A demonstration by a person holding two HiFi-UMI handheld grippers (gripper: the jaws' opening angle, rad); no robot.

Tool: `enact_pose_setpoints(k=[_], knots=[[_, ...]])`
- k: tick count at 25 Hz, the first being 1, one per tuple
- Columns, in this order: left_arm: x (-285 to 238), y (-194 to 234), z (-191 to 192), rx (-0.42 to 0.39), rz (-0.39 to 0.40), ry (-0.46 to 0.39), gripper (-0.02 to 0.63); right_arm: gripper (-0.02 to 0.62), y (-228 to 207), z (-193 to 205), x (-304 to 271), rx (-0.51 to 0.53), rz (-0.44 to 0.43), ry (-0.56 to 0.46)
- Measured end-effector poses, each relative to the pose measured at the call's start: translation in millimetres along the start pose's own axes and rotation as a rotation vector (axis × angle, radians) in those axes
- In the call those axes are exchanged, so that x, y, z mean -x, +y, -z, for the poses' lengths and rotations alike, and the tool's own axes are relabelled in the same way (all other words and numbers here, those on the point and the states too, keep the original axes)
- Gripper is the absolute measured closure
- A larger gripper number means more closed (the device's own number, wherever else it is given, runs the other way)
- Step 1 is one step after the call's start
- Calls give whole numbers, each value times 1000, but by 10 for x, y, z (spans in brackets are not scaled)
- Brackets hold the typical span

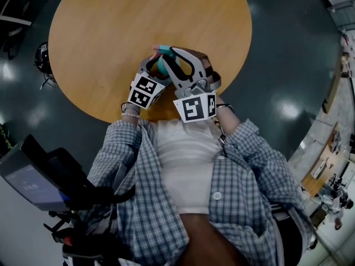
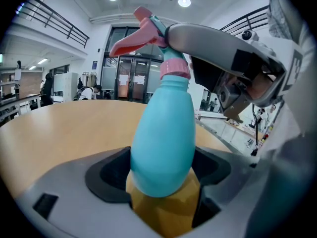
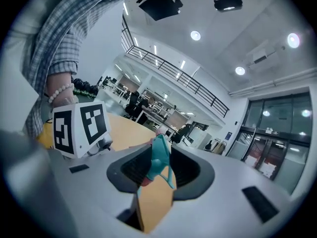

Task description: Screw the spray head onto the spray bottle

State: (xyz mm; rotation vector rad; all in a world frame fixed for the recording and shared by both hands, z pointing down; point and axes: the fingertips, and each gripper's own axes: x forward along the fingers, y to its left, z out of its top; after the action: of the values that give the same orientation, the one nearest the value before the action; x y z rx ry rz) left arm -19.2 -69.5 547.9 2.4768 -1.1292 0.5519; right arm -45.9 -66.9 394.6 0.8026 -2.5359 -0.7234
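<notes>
A teal spray bottle (image 2: 163, 133) stands upright over the round wooden table (image 1: 111, 32), its lower body clamped between the jaws of my left gripper (image 2: 162, 177). On its neck sits a pink collar (image 2: 174, 69) under the spray head (image 2: 141, 29), which has a pink trigger. My right gripper (image 3: 159, 170) comes in from the right at the top and is shut on the teal and pink spray head (image 3: 159, 157). In the head view the left gripper (image 1: 155, 65) and the right gripper (image 1: 176, 57) meet near the table's front edge around the bottle (image 1: 161, 66).
The table's front edge (image 1: 105, 115) lies just before the person's body. Dark glossy floor surrounds the table. A black object (image 1: 42, 57) rests on the floor by the table's left side, and a dark device with a screen (image 1: 33, 182) sits at the lower left.
</notes>
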Motion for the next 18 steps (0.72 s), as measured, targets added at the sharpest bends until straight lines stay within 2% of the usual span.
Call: enact_pose_setpoints(k=[10, 18], knots=[[2, 18, -13, -1, 1, -2, 222, 483, 160, -38, 65, 97, -19, -17], [-4, 24, -27, 1, 3, -1, 222, 483, 233, -70, 8, 223, -95, 54]])
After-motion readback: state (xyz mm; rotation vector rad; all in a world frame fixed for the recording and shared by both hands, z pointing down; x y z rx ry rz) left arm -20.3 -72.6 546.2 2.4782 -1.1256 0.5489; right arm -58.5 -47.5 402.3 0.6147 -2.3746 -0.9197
